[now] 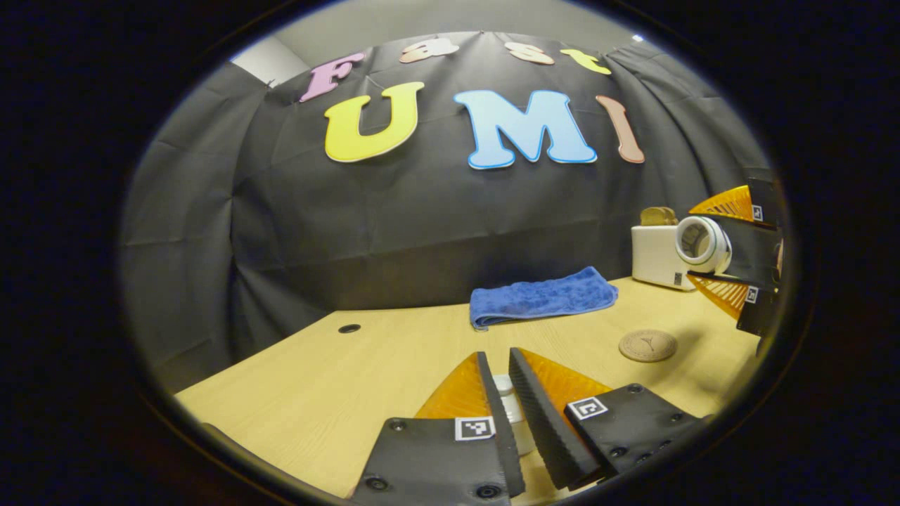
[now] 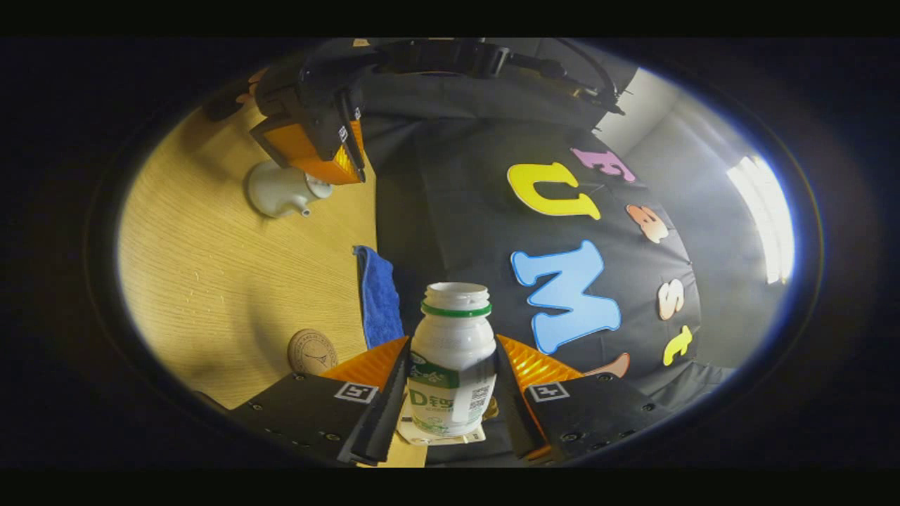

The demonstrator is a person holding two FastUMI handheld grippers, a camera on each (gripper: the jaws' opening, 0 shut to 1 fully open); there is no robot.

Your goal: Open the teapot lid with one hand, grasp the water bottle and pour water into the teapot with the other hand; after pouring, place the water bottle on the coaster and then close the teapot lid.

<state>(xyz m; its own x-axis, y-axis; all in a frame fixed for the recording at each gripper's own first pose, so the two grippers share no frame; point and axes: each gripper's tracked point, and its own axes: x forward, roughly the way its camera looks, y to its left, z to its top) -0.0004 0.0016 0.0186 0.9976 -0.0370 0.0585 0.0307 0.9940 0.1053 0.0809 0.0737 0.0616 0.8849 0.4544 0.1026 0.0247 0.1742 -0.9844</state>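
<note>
- Closest thing to the lens in the right gripper view is the water bottle (image 2: 450, 365), bottom centre of the frame, with our right gripper (image 2: 450, 393) clamped on its body, a finger pressing each side. Cap is off, mouth open. We can't tell how much water is in it, the plastic is opaque.
- In the left gripper view the nearest thing is the left gripper (image 1: 508, 407) at bottom centre, fingers nearly together around a small white knob. We reckon that's the teapot lid (image 1: 508, 404), but we can't tell for sure whether both fingers press on it, or whether it's lifted off yet.
- The teapot (image 2: 278, 188) sits in the upper left of the right gripper view, spout poking right, with the left gripper right above it.
- The relation that matters: the bottle lies tipped over, long axis pointing up the frame, while the teapot is well off toward the upper left. So the mouth isn't over the pot yet, and the bottle has to swing that way before pouring.
- The coaster (image 2: 311, 351) sits bare at lower left, near the bottle, just beside a folded blue towel (image 2: 378, 295).
- A white toaster (image 1: 654, 256) sits at the right edge of the left gripper view, behind the bottle.
</note>
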